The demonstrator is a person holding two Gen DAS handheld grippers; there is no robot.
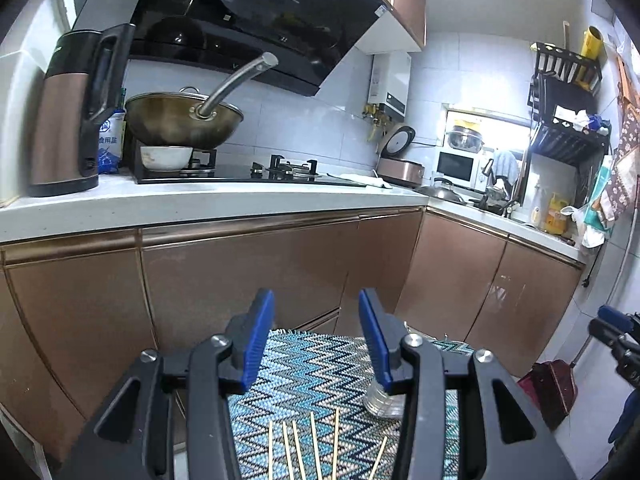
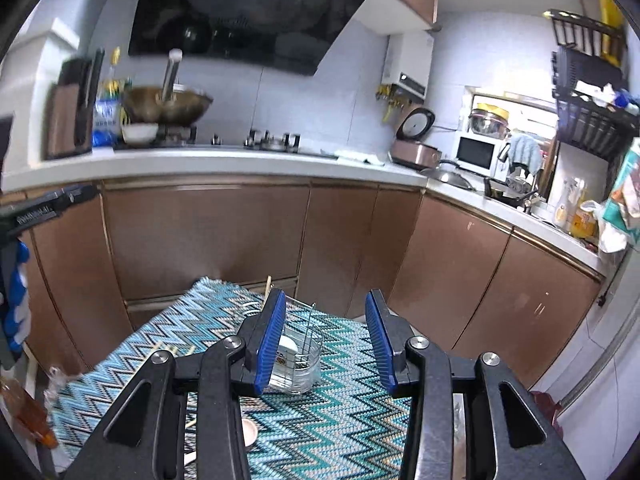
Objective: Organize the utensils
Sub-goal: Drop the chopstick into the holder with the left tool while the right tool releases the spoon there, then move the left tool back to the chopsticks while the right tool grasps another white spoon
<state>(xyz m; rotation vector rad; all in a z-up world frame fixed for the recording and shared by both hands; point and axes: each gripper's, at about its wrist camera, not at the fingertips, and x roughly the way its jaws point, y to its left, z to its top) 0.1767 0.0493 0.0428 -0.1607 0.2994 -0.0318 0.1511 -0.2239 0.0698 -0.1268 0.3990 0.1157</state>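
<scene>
Hovering above the zigzag mat, both grippers, left and right, have jaws apart and hold nothing; skewers lie on it near a glass jar

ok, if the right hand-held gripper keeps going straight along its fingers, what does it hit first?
Probably nothing near: the right hand-held gripper is open and empty, aimed over the mat toward the brown cabinet doors. The glass jar sits lower left; depth unclear.
</scene>
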